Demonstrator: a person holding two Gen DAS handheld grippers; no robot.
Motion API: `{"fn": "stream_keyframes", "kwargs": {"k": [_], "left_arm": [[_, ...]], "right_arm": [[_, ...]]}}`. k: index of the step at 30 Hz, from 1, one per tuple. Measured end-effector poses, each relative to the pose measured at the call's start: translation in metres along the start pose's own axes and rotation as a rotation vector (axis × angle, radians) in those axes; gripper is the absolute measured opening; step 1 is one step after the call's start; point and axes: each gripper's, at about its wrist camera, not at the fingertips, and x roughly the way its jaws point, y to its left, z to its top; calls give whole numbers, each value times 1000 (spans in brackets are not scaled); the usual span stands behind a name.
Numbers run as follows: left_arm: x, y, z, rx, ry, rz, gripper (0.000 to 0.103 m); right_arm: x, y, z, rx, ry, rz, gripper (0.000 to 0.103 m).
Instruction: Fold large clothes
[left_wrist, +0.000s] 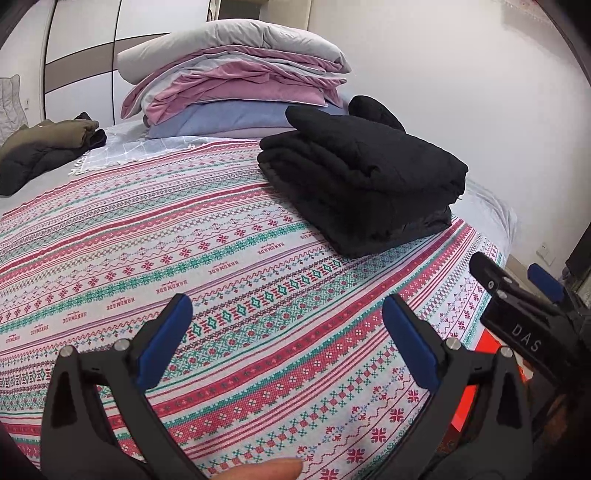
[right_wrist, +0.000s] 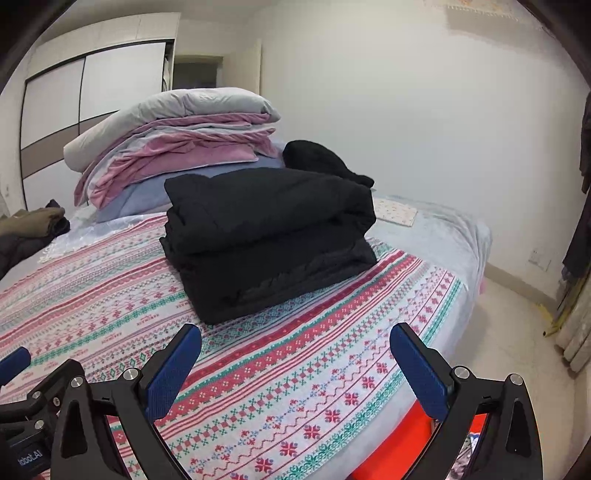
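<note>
A black padded garment (left_wrist: 362, 184) lies folded in a thick stack on the patterned bedspread (left_wrist: 184, 258), toward the bed's right side; it also shows in the right wrist view (right_wrist: 266, 236). My left gripper (left_wrist: 286, 325) is open and empty, held above the bedspread well short of the stack. My right gripper (right_wrist: 295, 354) is open and empty, just in front of the folded garment. The right gripper also shows at the right edge of the left wrist view (left_wrist: 517, 284).
A pile of folded quilts and pillows (left_wrist: 236, 74) sits at the head of the bed. An olive and black jacket (left_wrist: 40, 151) lies at the far left. Another black item (right_wrist: 317, 158) lies behind the stack. A red box (right_wrist: 402, 439) stands beside the bed.
</note>
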Motion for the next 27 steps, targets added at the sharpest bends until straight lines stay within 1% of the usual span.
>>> {"fn": "stream_keyframes", "kwargs": {"k": [5,11,27], "left_arm": [[1,-4,-1,12,2,-1,102],[0,-2,-1,8,1,8,102],[3,-5,-2,2,16,-17,102]], "right_arm": [[-4,-2,0,3,-17,-11,103],[0,-4,-2,16,0,-6,103],[-3,-1,-2,9,-8,-10,103]]}}
